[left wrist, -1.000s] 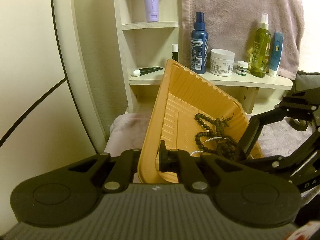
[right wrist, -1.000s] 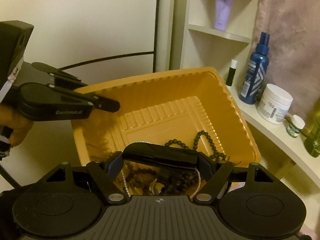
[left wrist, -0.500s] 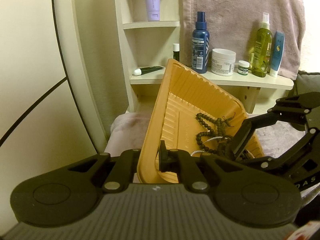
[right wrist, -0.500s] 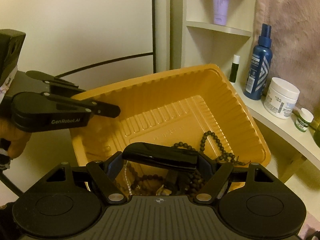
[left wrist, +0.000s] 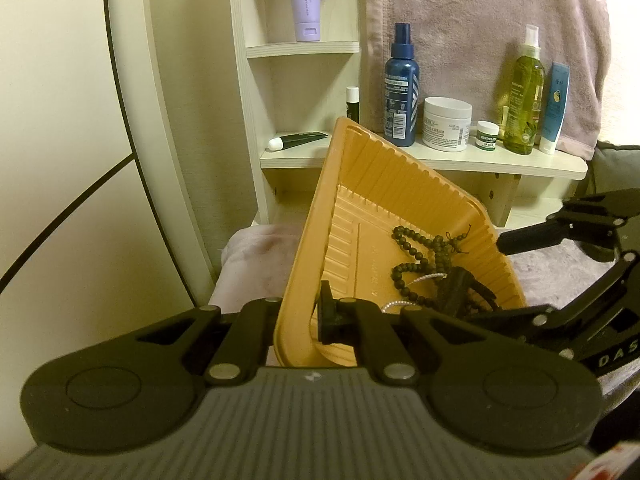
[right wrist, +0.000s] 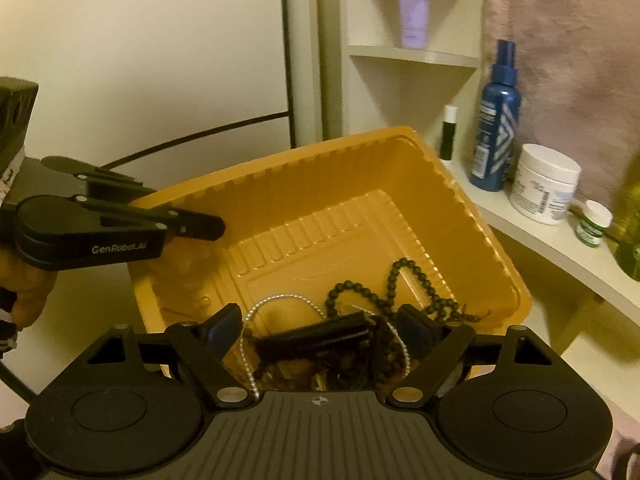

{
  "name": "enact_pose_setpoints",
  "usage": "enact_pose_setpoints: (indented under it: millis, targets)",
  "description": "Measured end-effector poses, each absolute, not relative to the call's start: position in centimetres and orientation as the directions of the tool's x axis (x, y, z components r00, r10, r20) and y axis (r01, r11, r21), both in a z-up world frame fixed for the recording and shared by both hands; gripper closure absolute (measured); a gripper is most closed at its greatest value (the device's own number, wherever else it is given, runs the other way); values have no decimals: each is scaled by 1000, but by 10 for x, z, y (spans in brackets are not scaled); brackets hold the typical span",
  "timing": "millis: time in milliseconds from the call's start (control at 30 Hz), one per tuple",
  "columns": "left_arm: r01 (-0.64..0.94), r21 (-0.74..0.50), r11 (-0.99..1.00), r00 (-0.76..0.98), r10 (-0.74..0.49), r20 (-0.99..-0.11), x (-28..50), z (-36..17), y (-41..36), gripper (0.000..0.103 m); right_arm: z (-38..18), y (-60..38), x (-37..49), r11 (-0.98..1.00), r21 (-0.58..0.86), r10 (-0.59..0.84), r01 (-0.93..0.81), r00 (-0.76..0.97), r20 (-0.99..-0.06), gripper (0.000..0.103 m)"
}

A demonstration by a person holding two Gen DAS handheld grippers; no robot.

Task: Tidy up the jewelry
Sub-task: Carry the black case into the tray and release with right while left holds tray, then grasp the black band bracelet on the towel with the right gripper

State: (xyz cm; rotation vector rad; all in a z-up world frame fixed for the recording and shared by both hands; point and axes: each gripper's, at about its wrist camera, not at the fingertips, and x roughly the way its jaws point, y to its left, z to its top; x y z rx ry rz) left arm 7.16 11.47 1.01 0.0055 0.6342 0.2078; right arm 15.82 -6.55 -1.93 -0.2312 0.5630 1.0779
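Note:
My left gripper is shut on the near rim of an orange plastic tray and holds it tilted; in the right wrist view the left gripper clamps the tray's left wall. A dark bead strand, a silver chain and more beads lie in the tray's low corner. My right gripper hangs over that corner, its jaws opening. A glossy black piece lies loose between its fingers, touched by neither pad. In the left wrist view the black piece rests on the bead strand.
A pale shelf behind the tray carries a blue spray bottle, a white cream jar, a small green jar, a green bottle and a blue tube. A pink towel hangs above; pink cloth lies under the tray.
The right jaws have spread apart and the black piece they held has dropped from between them onto the jewelry in the tray. The left gripper and tray have stayed put.

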Motion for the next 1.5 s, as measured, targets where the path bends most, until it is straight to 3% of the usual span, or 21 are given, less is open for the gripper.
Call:
enact_pose_setpoints:
  millis: [367, 933, 1500]
  targets:
    - [-192, 69, 979, 787, 196, -585, 72, 9, 115, 98, -29, -113, 155, 626, 162, 705, -763, 464, -537, 19]
    - [-192, 79, 978, 786, 202, -584, 71, 9, 114, 98, -52, -245, 173, 944, 105, 314, -312, 755, -575, 19]
    - [-187, 102, 977, 782, 211, -587, 70, 12, 110, 98, -80, -271, 218, 969, -7, 197, -247, 789, -581, 19]
